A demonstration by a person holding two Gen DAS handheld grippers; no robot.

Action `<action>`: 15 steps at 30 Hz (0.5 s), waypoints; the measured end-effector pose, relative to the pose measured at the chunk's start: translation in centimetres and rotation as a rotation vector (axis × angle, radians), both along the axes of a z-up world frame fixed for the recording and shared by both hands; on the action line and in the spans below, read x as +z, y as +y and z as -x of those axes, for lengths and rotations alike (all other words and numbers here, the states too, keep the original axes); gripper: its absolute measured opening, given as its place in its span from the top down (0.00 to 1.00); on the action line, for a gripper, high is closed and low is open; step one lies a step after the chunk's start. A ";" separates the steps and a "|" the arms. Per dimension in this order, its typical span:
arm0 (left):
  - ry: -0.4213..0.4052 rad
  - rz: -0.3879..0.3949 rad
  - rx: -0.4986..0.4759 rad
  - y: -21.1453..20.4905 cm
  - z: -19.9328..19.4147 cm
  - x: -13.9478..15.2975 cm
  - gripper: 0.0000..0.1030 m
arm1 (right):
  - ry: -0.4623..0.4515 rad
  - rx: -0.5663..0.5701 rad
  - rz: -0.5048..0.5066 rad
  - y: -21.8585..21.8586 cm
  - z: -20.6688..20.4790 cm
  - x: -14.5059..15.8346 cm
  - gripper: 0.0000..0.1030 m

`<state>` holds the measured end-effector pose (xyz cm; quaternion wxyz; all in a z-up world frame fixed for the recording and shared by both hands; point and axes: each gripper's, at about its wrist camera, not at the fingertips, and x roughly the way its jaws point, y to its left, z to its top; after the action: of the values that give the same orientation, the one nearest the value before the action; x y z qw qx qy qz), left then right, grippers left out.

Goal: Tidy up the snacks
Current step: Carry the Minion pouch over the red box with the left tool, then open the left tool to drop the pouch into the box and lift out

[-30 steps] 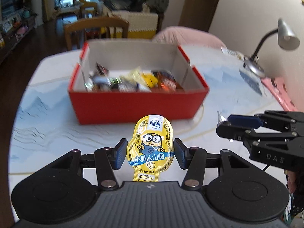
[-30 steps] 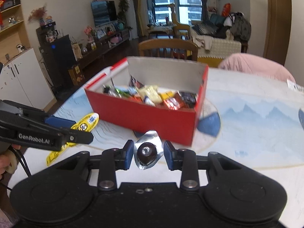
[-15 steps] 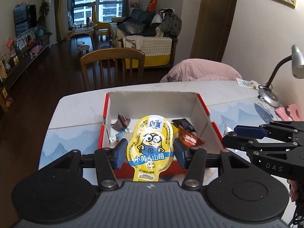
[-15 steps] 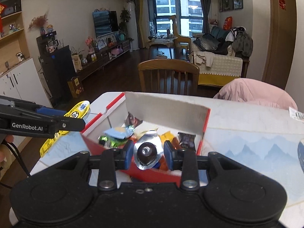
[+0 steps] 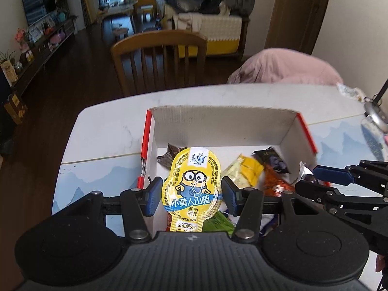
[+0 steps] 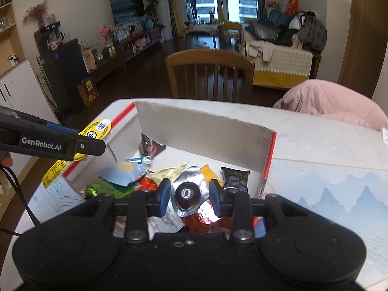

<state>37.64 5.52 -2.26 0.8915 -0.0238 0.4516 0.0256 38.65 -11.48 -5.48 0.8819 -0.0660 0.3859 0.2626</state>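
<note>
Snacks are being gathered into a red box with pale inner walls, which stands on a white table printed with blue mountains. A yellow packet with a cartoon figure is held upright in the left gripper, its blue pads closed against the packet's two side edges; holding it by the edges keeps the flat face toward the camera and the packet hanging free. A silver foil sweet with a dark round centre is clamped in the right gripper, again by its sides.

Both grippers are held above the open box, left over its left half and right over its right half, apparently so that each piece can be let go straight down among what is already inside. A brown wrapper, a blue wrapper, a green wrapper and a black packet are seen lying on the box floor.

Open floor is left toward the far wall of the box. The near rim is hidden under the grippers in both views. The left wall runs just beside the left gripper's outer finger, so little sideways room is judged to remain there. A wooden chair stands beyond the table, well apart.
</note>
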 end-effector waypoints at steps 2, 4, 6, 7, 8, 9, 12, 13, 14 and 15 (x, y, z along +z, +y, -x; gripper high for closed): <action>0.027 0.002 -0.002 0.0 -0.9 -0.8 0.50 | 0.030 0.013 0.020 0.5 -0.9 -0.9 0.68; 0.054 0.000 0.000 0.0 -1.6 -1.5 0.50 | 0.067 0.028 0.044 0.9 -1.8 -1.7 0.68; 0.070 -0.009 0.002 0.0 -2.2 -2.1 0.50 | 0.093 0.035 0.065 1.2 -2.3 -2.6 0.68; 0.079 -0.014 0.002 0.0 -2.5 -2.4 0.50 | 0.104 0.036 0.073 1.3 -2.6 -3.0 0.68; 0.086 -0.016 0.001 0.0 -2.8 -2.7 0.50 | 0.110 0.035 0.082 1.4 -2.8 -3.4 0.68; 0.094 -0.017 0.002 0.0 -3.0 -3.0 0.50 | 0.114 0.034 0.089 1.5 -2.9 -3.7 0.68; 0.116 -0.017 0.000 -0.1 -3.4 -3.7 0.50 | 0.121 0.035 0.103 1.6 -3.0 -4.3 0.68; 0.123 -0.017 -0.001 -0.2 -3.6 -3.9 0.50 | 0.122 0.032 0.107 1.6 -3.2 -4.4 0.68; 0.131 -0.017 -0.005 -0.2 -3.7 -4.1 0.50 | 0.124 0.028 0.107 1.5 -3.3 -4.5 0.68; 0.137 -0.018 -0.007 -0.3 -3.8 -4.3 0.50 | 0.129 0.025 0.105 1.5 -3.5 -4.6 0.68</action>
<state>41.40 5.20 -6.58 0.8588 -0.0123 0.5114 0.0281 42.10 -10.01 -10.03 0.8471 -0.1001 0.4543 0.2569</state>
